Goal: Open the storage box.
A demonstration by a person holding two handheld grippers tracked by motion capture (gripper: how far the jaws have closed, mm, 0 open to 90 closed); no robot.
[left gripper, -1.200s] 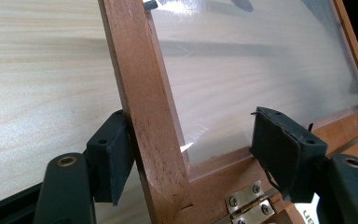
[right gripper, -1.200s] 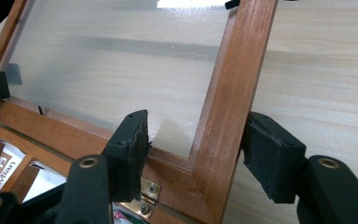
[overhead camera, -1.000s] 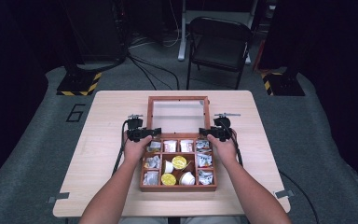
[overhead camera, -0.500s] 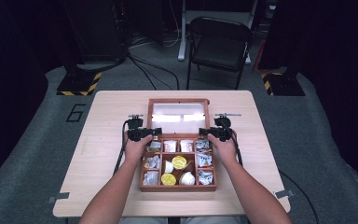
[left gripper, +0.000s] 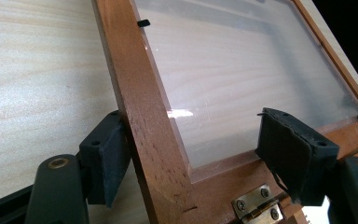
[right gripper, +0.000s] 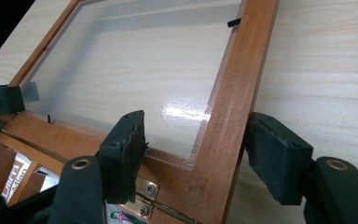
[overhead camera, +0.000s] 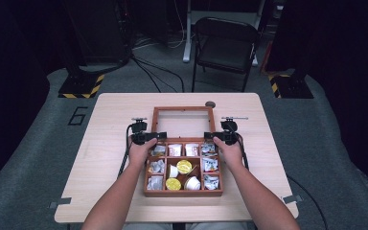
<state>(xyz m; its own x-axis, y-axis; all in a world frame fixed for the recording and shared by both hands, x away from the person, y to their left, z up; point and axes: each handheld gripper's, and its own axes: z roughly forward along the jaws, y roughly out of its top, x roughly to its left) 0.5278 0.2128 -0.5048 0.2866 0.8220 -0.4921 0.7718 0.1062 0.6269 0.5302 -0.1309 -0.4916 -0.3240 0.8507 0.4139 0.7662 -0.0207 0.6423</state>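
**Lid laid back, both tongs slack on its frame**

Now the wooden box (overhead camera: 182,165) sits between the person's hands on the table (overhead camera: 110,120), and its lid (overhead camera: 182,120) lies swung back flat on the far side of it, clear pane up.

Left tongs (overhead camera: 149,137): they straddle the lid's left rail, close to the hinge (left gripper: 256,206). Their jaws have just been opening. In the left gripper view the rail (left gripper: 142,112) stands between them; the outer pad sits right at the wood's edge, and whether it touches I cannot tell, while the inner pad hangs well clear over the pane (left gripper: 242,70). So the grip is loosened, with the rail between the jaws but not pinched.

Right tongs (overhead camera: 219,136): the mirror case on the lid's right rail (right gripper: 233,107), beside the other hinge (right gripper: 144,196). Their jaws too have just been opening. A gap shows on both sides of the wood: one pad over the pane's corner, the other out over the tabletop.

Behind both tongs, toward the person, lie the box's compartments, holding small wrapped packets (overhead camera: 157,166) and little cups with yellow lids (overhead camera: 184,166). Past the lid's far corner rests a small dark round thing (overhead camera: 210,104).
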